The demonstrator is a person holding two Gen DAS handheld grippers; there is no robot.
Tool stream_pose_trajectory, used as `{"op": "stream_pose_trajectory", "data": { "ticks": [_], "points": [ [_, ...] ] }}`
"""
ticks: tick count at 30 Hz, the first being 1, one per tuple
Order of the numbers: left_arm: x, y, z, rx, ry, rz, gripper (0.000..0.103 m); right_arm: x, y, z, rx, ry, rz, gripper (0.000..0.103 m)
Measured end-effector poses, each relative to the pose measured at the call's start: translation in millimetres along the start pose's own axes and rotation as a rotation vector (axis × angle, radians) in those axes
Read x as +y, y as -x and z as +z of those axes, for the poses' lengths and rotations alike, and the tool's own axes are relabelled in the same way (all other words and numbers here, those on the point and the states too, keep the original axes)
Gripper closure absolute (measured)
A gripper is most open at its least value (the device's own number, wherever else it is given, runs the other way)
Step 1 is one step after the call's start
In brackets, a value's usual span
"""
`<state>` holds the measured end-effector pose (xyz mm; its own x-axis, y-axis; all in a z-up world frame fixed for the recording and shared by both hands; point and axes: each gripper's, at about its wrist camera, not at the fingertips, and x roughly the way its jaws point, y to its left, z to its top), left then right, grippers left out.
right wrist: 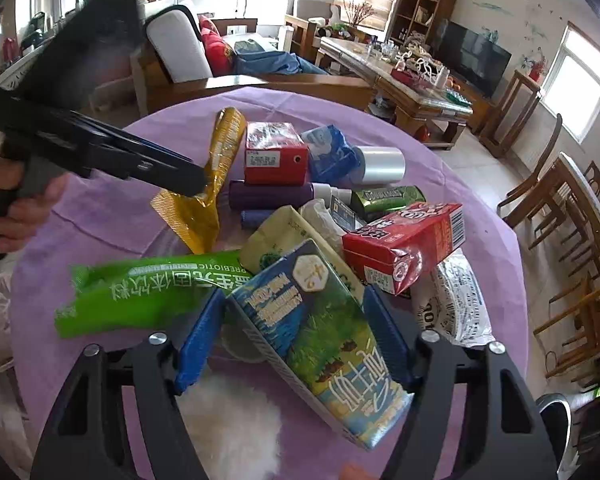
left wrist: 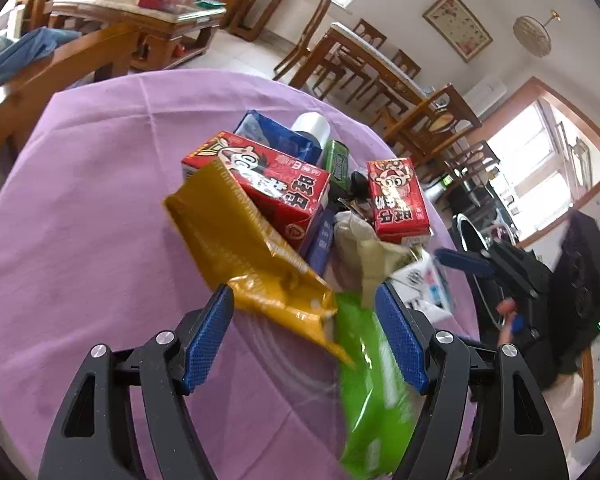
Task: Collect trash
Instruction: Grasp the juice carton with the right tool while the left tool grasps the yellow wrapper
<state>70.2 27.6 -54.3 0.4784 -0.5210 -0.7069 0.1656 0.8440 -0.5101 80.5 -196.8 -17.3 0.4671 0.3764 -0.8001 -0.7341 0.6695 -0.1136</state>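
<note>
Already crowded, the round table (right wrist: pixel 100 208) under its purple cloth carries a heap of trash from its middle toward its near edge as I work both sets of tongs over it. My right gripper (right wrist: pixel 296 340) has a blue-and-green milk carton (right wrist: pixel 320 332) standing tilted between its blue pads; the jaws are partway open and both pads look to be against the carton's sides, though I cannot be sure how firmly they press. My left gripper (left wrist: pixel 306 336) hangs open above the near edge, its pads straddling the tail of a gold foil bag (left wrist: pixel 244 252) and the top of a green sachet (left wrist: pixel 372 380) without clamping either. The risks, as I judge them: the carton leans at an angle, so a loose hold could let it pivot out and knock the crushed red carton (right wrist: pixel 404 248) resting on the pile beside it. On the left, closing now could pinch two wrappers at once, or slip off slick foil. The green sachet lies close to the table's near edge and a careless sweep could push it onto the floor. The two grippers also work close together and could collide.
</note>
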Motion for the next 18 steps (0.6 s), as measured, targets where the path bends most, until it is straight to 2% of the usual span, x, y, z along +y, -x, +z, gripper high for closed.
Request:
{"op": "stream_pose_trajectory", "data": {
  "ticks": [2,4,5,7,8,13,18],
  "points": [
    [3.7,-8.9,1.0,0.0,0.008,0.03,0.031,4.3,9.0,-4.1,-0.032,-0.012,-0.005,0.038],
    [5.6,-14.7,1.4,0.002,0.013,0.051,0.039,6.3,16.9,-9.7,-0.074,-0.038,-0.012,0.039],
    [6.3,-18.4,-1.8,0.01,0.019,0.057,0.058,6.8,23.9,-12.6,-0.1,-0.058,-0.014,0.04],
    [12.1,-20.2,-1.9,0.008,0.034,0.044,0.071,4.7,36.9,-19.5,-0.161,-0.109,-0.01,0.041],
    [14.5,-20.8,-2.7,0.007,0.031,0.056,0.081,3.6,42.2,-22.3,-0.19,-0.135,-0.008,0.041],
    [20.9,-12.0,-7.4,-0.025,0.04,0.037,0.084,-11.5,63.6,-32.8,-0.341,-0.289,0.017,0.043],
    [5.6,31.9,-13.9,-0.161,-0.022,0.008,0.085,-38.4,83.4,-49.3,-0.486,-0.465,0.106,0.043]
  ]
}}
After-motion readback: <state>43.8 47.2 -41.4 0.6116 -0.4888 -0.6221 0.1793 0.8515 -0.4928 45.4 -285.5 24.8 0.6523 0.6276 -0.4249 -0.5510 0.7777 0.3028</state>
